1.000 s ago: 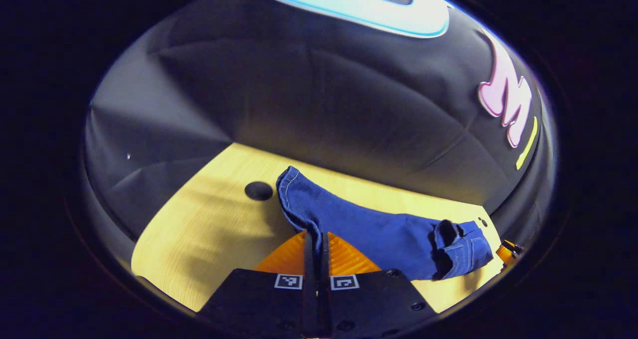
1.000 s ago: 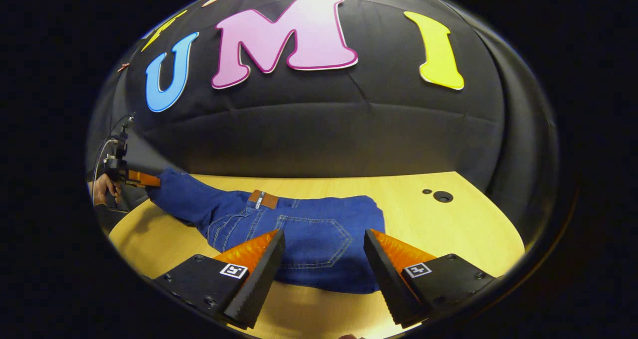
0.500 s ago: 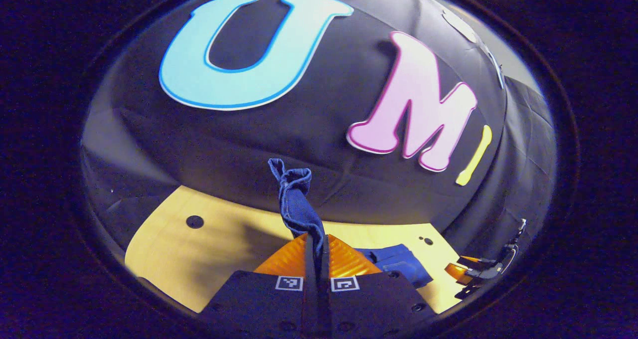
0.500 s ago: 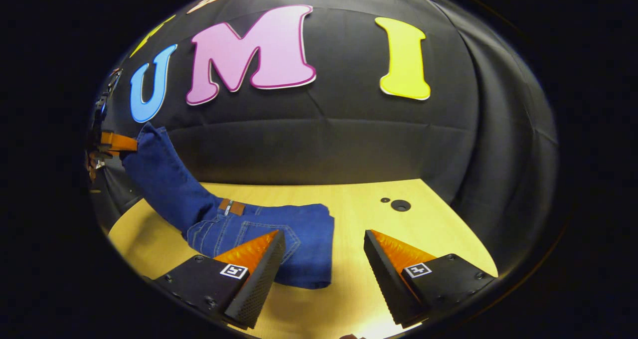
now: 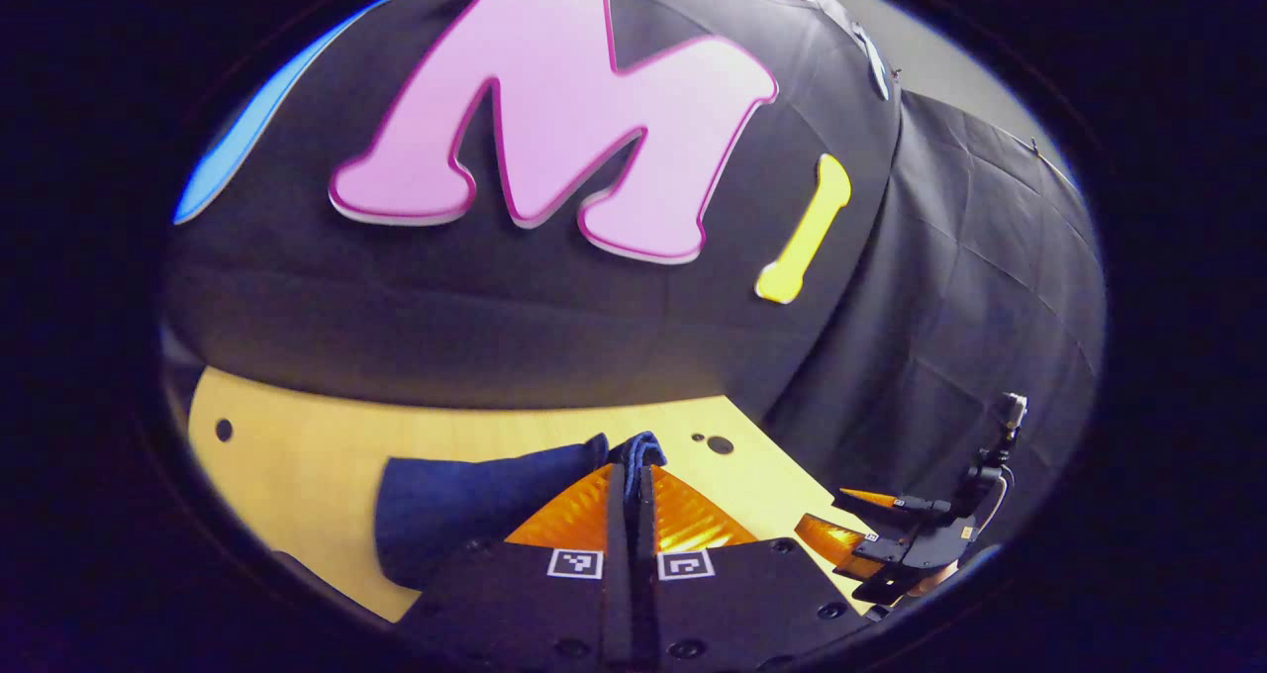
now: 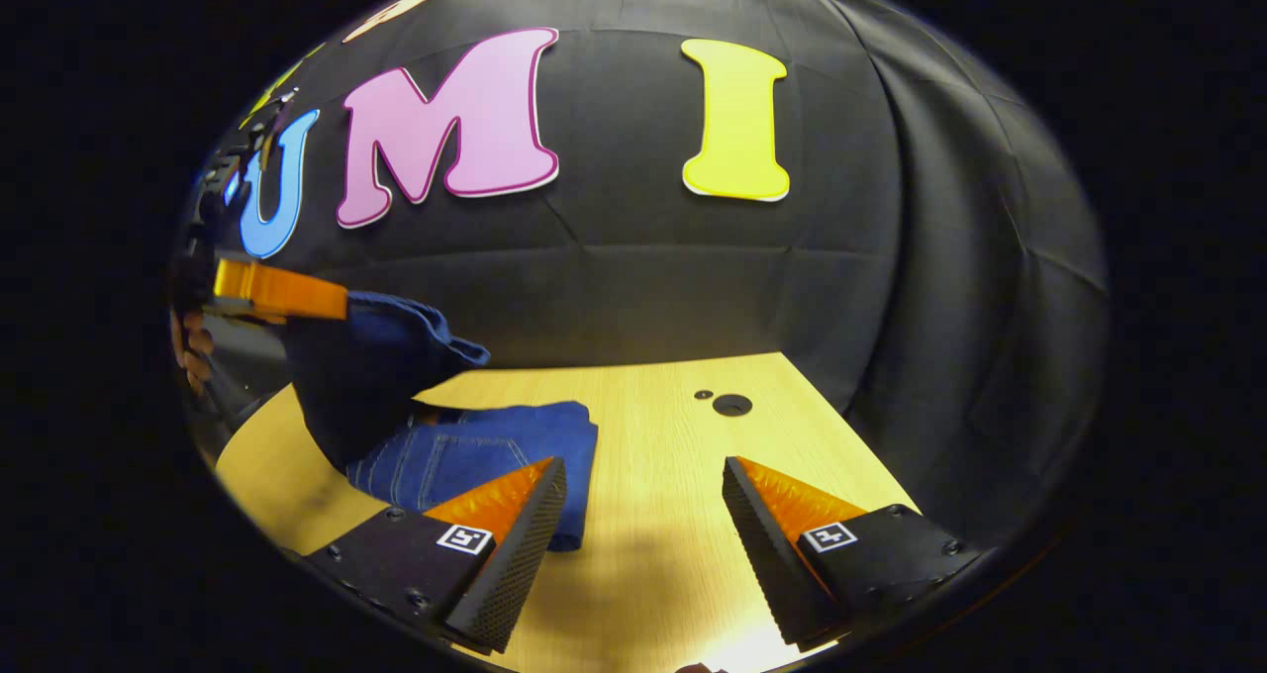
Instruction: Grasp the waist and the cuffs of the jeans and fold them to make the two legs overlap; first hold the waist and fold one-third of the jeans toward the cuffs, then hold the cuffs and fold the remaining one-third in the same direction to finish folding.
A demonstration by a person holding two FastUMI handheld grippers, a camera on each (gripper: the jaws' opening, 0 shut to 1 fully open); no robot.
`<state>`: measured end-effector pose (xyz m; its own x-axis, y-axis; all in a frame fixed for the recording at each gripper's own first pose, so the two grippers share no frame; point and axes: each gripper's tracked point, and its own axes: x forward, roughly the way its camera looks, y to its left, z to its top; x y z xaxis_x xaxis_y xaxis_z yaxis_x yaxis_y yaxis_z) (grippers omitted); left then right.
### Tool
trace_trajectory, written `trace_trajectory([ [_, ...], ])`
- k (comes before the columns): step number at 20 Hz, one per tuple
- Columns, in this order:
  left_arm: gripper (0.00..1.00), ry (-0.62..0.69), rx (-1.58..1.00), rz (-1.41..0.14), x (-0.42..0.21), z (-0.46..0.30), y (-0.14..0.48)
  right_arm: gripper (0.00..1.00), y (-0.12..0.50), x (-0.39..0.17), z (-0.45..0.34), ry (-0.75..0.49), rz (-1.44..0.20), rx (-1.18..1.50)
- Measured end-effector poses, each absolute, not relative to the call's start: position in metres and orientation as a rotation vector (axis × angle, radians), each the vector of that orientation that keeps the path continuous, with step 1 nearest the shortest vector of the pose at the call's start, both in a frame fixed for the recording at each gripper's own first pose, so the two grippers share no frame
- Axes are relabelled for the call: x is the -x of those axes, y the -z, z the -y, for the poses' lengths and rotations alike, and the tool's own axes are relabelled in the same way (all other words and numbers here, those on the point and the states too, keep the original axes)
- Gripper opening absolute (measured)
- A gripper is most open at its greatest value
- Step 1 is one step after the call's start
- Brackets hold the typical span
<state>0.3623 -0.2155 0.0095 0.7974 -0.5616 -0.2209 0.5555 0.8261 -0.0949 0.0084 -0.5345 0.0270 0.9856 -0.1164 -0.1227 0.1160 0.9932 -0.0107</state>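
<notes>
The blue jeans (image 6: 495, 450) lie partly folded on the wooden table (image 6: 673, 554), left of my right gripper (image 6: 643, 515), which stands open and holds nothing. Their cuff end (image 6: 381, 351) hangs lifted above the folded part, pinched by my left gripper (image 6: 297, 297) at the far left. In the left gripper view, my left gripper (image 5: 631, 470) is shut on the cuff fabric (image 5: 638, 448), and the rest of the jeans (image 5: 455, 505) drapes below and to the left. The right gripper (image 5: 871, 529) shows open at the lower right.
A person's hand (image 6: 190, 341) holds the left gripper at the left edge. Two round holes (image 6: 732, 405) sit in the tabletop near the far right corner. Another hole (image 5: 225, 430) lies at the table's far left. Black cloth walls close the back and right.
My left gripper has carried the cuffs up and over toward the folded waist part, swinging right. The right gripper stayed open and drifted right of the jeans.
</notes>
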Motion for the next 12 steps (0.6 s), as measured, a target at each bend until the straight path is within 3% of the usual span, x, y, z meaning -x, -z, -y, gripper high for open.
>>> trace_trajectory([
  [4, 0.06, 0.652, 0.018, -0.300, -0.399, 0.294, 0.028, 0.97, 0.007, 0.005, 0.541, 0.135, -0.185, -0.015],
  [8, 0.07, 0.588, 0.077, -0.415, -0.429, 0.299, 0.050, 0.97, 0.015, 0.018, 0.553, 0.155, -0.202, -0.055],
  [10, 0.16, 0.589, 0.142, -0.457, -0.432, 0.304, 0.066, 0.97, 0.015, 0.024, 0.563, 0.170, -0.200, -0.059],
  [12, 0.32, 0.582, 0.141, -0.438, -0.429, 0.304, 0.076, 0.97, 0.012, 0.028, 0.570, 0.180, -0.194, -0.076],
])
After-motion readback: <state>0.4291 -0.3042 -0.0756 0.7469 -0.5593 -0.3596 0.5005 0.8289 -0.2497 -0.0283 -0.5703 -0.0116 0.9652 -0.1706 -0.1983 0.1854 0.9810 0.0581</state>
